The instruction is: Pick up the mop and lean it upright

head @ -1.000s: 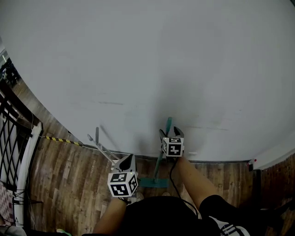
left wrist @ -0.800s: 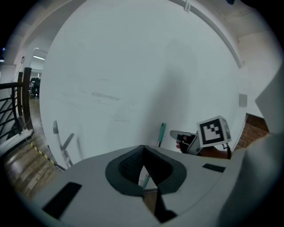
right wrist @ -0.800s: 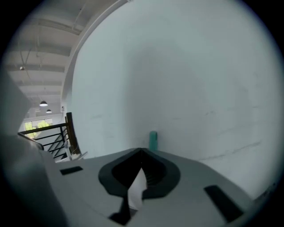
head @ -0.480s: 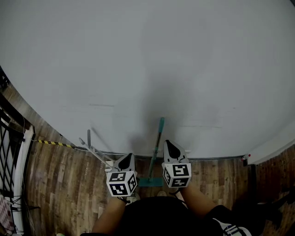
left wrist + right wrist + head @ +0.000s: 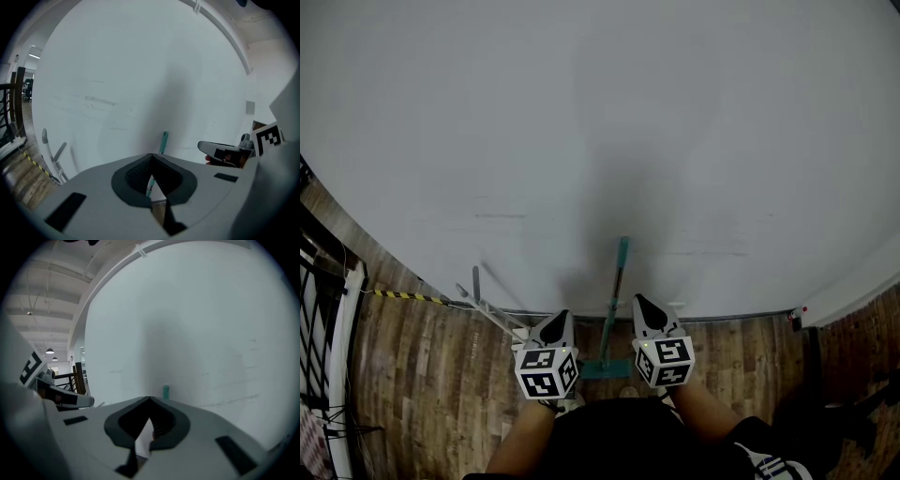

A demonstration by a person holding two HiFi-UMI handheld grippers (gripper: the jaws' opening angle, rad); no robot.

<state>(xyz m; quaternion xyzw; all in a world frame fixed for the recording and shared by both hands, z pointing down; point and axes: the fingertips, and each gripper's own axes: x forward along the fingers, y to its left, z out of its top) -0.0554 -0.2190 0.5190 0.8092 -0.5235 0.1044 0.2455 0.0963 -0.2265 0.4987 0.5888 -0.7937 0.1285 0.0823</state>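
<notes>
The mop stands upright and leans on the white wall: its teal handle (image 5: 620, 272) rises from the teal head (image 5: 607, 368) on the wood floor. My left gripper (image 5: 559, 317) is shut and empty, just left of the handle. My right gripper (image 5: 639, 302) is shut and empty, just right of it, not touching. In the left gripper view the handle (image 5: 163, 140) shows beyond the shut tips of the left gripper (image 5: 151, 155), with the right gripper (image 5: 220, 151) off to the side. In the right gripper view the handle top (image 5: 165, 391) pokes up behind the right gripper (image 5: 150, 399).
A grey metal frame (image 5: 478, 295) leans on the wall to the left of the mop. Yellow-black tape (image 5: 401, 296) runs along the floor by the wall. A black railing (image 5: 319, 281) stands at far left. A dark post (image 5: 816, 361) is at right.
The right gripper has come off the mop handle, drawn back toward the person and shut. The mop stays leaning on the wall. The left gripper has hardly moved.
</notes>
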